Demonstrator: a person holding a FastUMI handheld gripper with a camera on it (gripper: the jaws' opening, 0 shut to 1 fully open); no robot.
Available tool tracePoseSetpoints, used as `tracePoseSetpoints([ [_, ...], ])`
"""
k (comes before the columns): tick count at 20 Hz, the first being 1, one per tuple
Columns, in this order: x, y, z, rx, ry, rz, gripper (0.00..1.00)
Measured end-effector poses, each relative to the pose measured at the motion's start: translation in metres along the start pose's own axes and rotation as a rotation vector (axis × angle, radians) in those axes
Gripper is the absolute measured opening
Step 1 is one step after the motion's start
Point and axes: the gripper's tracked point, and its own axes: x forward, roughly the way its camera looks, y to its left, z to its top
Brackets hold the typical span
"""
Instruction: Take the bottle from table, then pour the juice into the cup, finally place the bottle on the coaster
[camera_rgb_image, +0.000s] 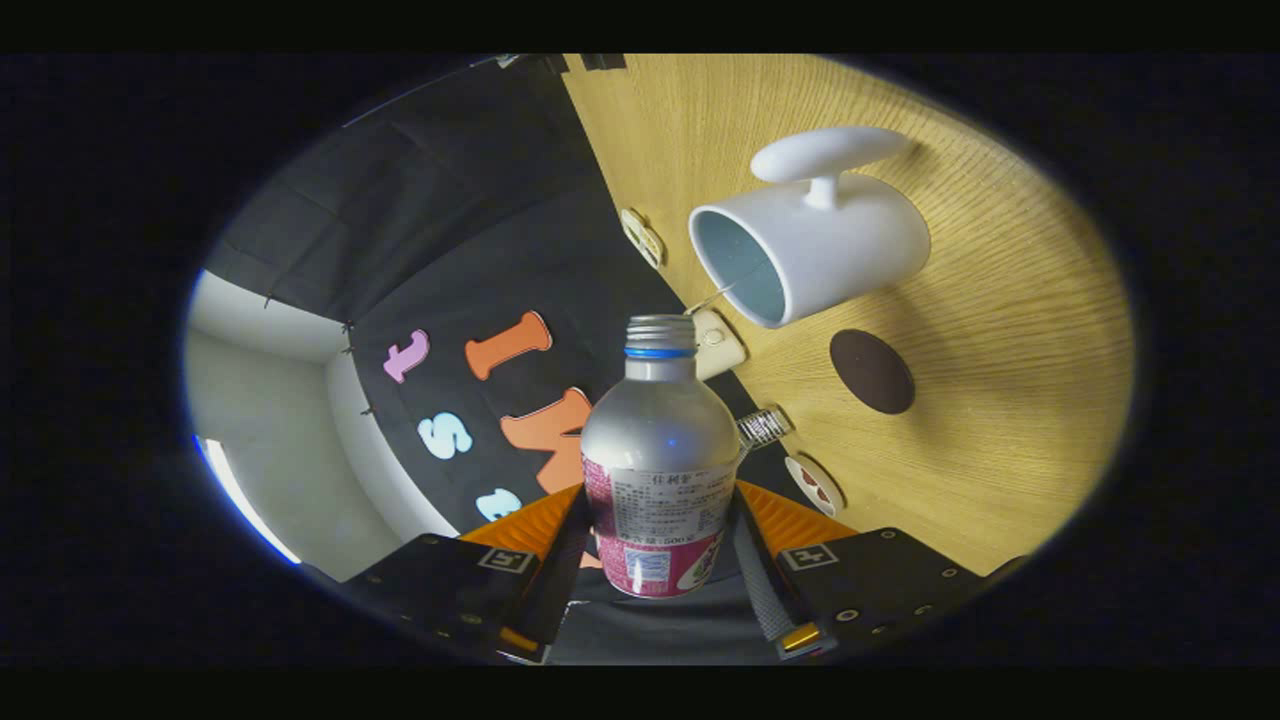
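- Wood-grain tabletop (1000, 330) appeared turned on its side in the tilted view, booth wall beside it.
- Tool (660, 545) clamped the bottle (660, 450), both fingers pressing its labelled lower body.
- Bottle's open neck pointed toward the white cup (815, 250), close but apart.
- Dark round coaster (872, 371) lay just beside the cup, bare.

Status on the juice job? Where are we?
Done: the bottle is off the table, gripper shut on it. In hand: the view is rolled sideways, the bottle's open neck pointing near the cup, so the pour looks under way; no juice visible. Left: set the bottle on the bare coaster.
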Motion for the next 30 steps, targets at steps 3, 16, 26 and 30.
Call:
tracePoseSetpoints([
  [3,0.001,0.002,0.000,0.018,0.000,0.006,0.74],
  [16,-0.002,0.009,0.001,0.072,-0.012,0.017,0.74],
  [26,-0.002,0.022,0.004,0.123,-0.024,0.055,0.74],
  [30,-0.003,0.027,0.004,0.153,-0.028,0.076,0.74],
])
